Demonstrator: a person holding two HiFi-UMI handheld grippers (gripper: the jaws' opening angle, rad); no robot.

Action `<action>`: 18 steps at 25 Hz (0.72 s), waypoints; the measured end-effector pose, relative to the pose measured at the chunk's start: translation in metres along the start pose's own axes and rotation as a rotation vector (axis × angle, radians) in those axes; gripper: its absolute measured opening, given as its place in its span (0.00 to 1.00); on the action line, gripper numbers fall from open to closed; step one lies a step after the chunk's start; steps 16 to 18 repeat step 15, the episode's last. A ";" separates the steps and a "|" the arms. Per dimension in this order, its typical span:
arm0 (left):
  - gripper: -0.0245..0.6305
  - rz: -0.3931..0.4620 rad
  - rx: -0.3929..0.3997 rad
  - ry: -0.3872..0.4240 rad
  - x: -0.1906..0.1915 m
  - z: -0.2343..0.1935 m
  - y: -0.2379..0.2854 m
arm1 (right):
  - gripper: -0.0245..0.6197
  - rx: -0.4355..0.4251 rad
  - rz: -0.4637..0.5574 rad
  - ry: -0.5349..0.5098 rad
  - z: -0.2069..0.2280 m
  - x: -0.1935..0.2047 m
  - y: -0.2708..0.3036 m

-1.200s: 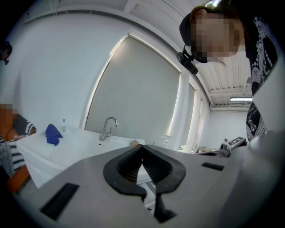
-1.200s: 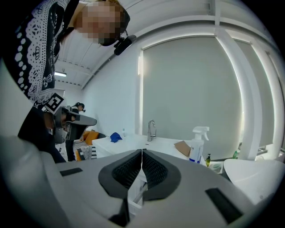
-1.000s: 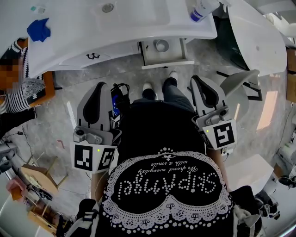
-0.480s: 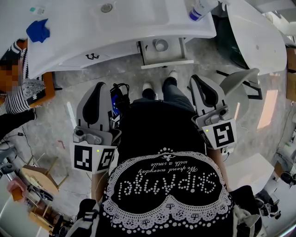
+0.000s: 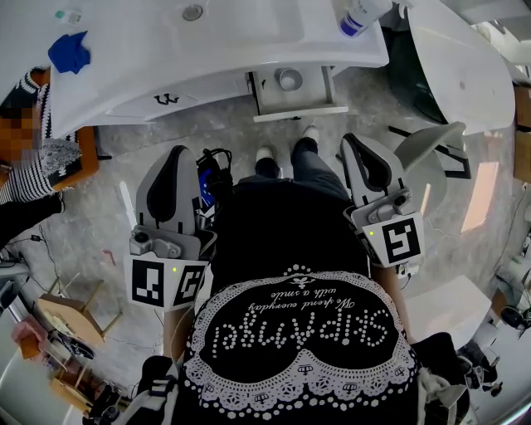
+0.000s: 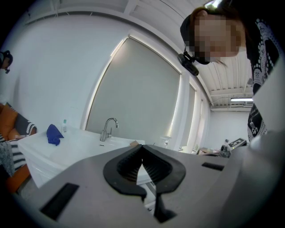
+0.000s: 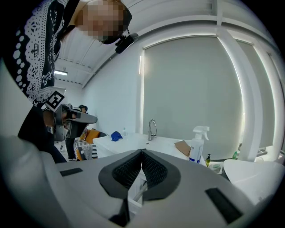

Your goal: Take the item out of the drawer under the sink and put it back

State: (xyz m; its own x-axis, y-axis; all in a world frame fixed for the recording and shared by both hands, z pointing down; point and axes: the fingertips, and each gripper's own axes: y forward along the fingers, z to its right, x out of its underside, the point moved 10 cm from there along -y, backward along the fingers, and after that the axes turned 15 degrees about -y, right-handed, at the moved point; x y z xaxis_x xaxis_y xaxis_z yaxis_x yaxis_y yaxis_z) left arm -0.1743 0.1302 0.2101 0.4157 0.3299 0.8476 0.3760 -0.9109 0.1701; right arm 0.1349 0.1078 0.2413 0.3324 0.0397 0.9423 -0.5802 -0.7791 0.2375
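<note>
Pale marble floor (image 5: 108, 207) fills the head view. At 12 o'clock the white sink tabletop (image 5: 166, 66) carries a spray bottle (image 5: 358, 17) and a blue cloth (image 5: 68, 51). Under it the drawer (image 5: 299, 109) stands pulled out, and the item (image 5: 289, 80), small and round, lies inside. That fits an item waiting to be lifted or one already returned.

The left gripper (image 5: 174, 153) at 9 o'clock and the right gripper (image 5: 355, 141) at 3 hang at the waist, well apart from the drawer, fingers (image 6: 129, 167) together on nothing.

The drawer looks narrow, so closed fingers entering it could shove the item or knock a wall. A round item may also slip.
</note>
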 end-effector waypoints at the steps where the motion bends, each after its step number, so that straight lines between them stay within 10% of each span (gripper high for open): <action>1: 0.04 0.001 -0.001 -0.001 0.000 -0.001 0.000 | 0.07 -0.001 0.000 0.000 0.000 0.000 0.001; 18: 0.04 0.005 0.004 -0.001 0.000 -0.001 0.000 | 0.07 -0.008 0.004 0.015 -0.002 0.004 0.001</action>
